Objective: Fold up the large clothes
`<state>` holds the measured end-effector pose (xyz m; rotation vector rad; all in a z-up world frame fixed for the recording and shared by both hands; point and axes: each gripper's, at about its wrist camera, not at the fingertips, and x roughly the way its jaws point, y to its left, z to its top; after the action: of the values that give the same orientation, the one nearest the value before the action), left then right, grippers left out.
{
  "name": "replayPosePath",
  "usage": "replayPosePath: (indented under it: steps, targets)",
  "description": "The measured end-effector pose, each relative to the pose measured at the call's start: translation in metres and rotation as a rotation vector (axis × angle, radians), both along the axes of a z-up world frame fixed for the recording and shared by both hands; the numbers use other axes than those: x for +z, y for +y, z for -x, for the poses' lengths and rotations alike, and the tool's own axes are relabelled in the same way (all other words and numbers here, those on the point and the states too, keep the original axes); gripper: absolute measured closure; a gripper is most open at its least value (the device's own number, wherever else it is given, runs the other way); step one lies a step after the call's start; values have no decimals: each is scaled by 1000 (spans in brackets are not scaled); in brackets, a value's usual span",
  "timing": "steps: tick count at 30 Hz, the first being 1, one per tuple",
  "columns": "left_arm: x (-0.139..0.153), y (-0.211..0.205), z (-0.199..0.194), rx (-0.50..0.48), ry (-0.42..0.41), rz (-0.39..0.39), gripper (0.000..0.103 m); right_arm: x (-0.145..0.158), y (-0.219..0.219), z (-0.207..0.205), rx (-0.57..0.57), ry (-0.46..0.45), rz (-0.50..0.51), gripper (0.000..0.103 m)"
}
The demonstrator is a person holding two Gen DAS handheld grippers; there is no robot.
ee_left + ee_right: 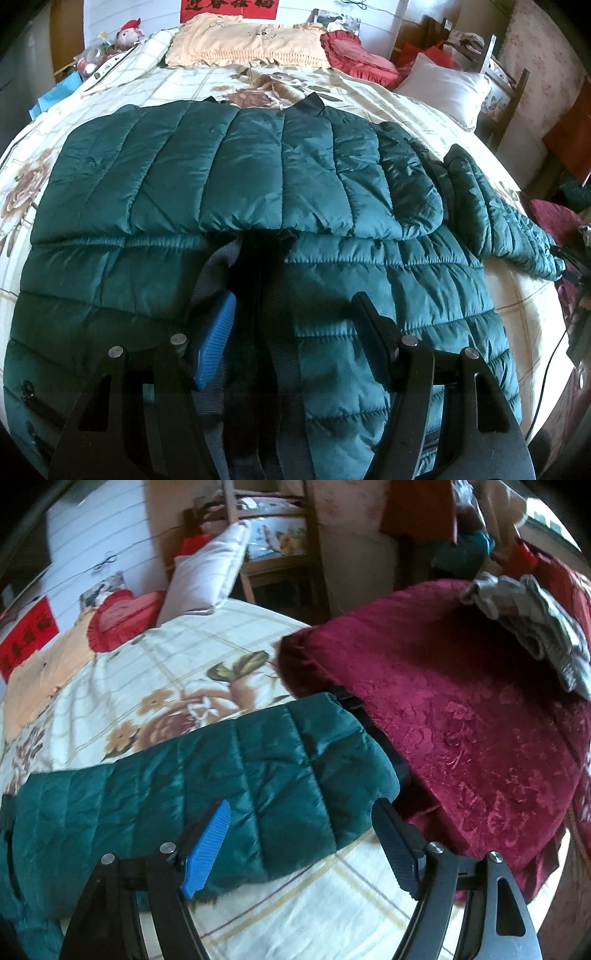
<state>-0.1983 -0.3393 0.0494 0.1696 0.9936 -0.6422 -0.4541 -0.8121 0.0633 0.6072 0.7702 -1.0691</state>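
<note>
Green quilted jacket (236,177): lower hem cut off by bottom edge of left wrist view, partly hidden behind left tongs (291,332). Right wrist view blurred throughout; sleeve (229,775) runs off left edge, cuff end partly under right tongs (301,834). Red banner (228,9) cropped at top, characters unreadable. Bedside clutter (98,55) too small to identify. Grey cloth (535,627) on maroon cushion (461,720) smeared.

A home bedroom: a bed (110,85) with floral quilt, pillows (443,86), and a wooden chair (273,535).
</note>
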Motion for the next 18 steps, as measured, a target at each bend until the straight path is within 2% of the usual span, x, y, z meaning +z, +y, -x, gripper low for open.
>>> replayPosePath:
  steps: [3,7,10,13,18]
  targets:
    - [-1,0,0,1,2,2,38,-6,-13,3,-34,-18,-19,26]
    - [-3,-1,0,2,3,-4,38,-12,-25,1,-50,-45,-39,20]
    - [-3,0,-1,-2,9,-1,38,-11,-23,-1,-68,-46,-54,19]
    - [-4,-2,-2,1,14,4,38,-8,-18,6,-72,-98,-85,19]
    - [-5,-2,0,7,3,2,38,-15,-14,14,-87,-102,-135,19]
